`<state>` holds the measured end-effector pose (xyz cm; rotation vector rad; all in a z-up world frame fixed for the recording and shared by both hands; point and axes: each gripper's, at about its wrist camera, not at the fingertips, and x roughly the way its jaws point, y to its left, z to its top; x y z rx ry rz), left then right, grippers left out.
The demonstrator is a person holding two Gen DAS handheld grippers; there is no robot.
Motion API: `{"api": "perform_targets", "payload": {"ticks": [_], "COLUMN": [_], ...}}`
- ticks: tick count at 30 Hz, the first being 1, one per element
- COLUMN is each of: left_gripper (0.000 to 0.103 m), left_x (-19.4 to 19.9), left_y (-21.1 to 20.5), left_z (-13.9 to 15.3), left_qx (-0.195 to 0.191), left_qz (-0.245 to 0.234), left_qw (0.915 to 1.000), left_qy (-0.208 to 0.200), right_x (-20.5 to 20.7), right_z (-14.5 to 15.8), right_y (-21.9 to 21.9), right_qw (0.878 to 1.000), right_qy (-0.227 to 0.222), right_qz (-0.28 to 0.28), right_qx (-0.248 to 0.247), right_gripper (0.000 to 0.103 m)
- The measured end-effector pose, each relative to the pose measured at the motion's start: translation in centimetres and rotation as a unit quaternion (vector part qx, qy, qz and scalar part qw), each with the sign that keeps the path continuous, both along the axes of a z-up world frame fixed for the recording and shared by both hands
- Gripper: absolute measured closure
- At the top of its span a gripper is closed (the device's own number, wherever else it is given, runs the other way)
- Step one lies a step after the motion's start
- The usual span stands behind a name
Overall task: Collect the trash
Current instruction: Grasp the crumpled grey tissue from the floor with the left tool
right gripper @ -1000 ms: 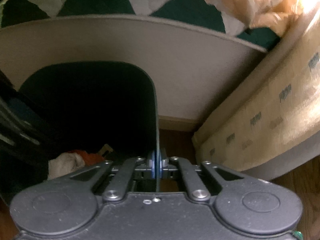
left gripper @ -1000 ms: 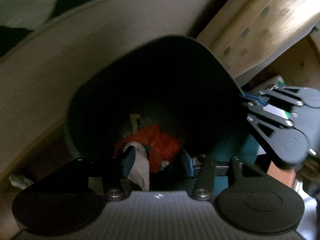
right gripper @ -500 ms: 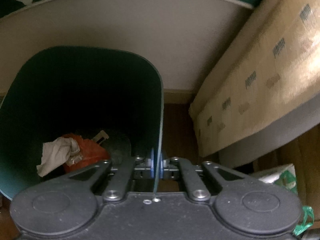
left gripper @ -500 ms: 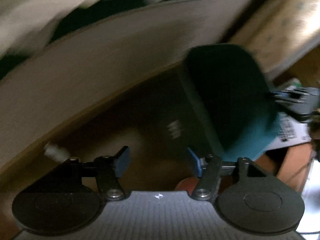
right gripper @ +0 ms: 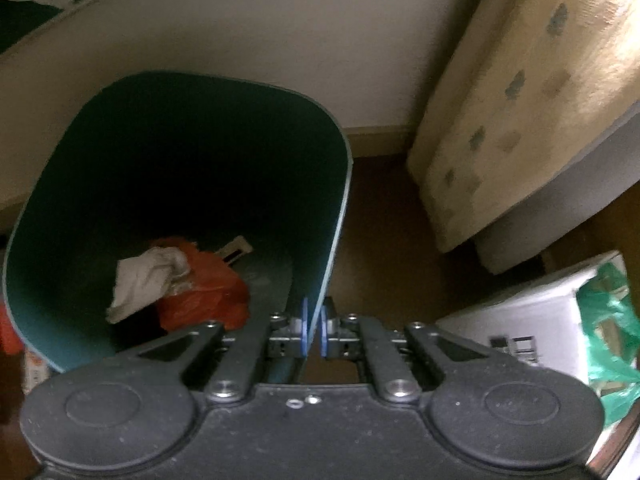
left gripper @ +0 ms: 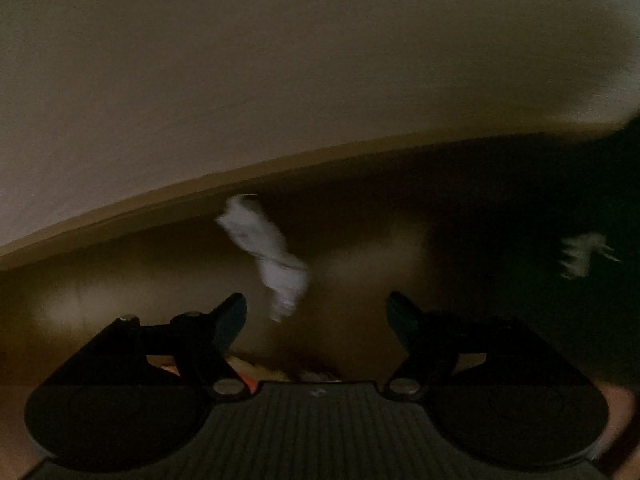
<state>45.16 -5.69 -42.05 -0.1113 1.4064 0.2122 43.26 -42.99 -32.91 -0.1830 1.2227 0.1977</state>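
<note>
Clamping bin (right gripper: pixel 336 216) rim, right gripper (right gripper: pixel 314 330).

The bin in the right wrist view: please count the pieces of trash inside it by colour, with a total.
White: 1, crumpled tissue
Orange: 1, plastic bag
Pale: 1, flat strip, partly hidden
Total: 3 visible in the bin; the dark bottom may hide more.
</note>
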Motion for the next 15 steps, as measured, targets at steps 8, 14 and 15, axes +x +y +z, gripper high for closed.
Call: {"api": "perform_targets", "payload": {"ticks": [8,14,15], "left_gripper": [0.026,0.026,0.026], "left_x": [0.7,1.7,1.9], "left_y": [4.5,5.4,5.5], "left_z": [-7.5,-11.1,-11.6], "left_qx": [0.020,0.006,0.004], "left_qz": [0.047,0.064,0.068], "left_qw": [0.9978,0.9959,0.9955], "left_qy": [0.042,0.064,0.067], "right_x": [0.8,1.8,2.0], "right_z": [-2.0,-2.9,-2.9], "right_y": [0.9,1.5,1.5], "right_qw": [0.997,0.997,0.997], "right_qy": [0.075,0.065,0.061], "right_qz": [-0.026,-0.045,-0.046], "right_qx": [0.022,-0.006,-0.011], "right_gripper": [0.088,0.094,0.096]}}
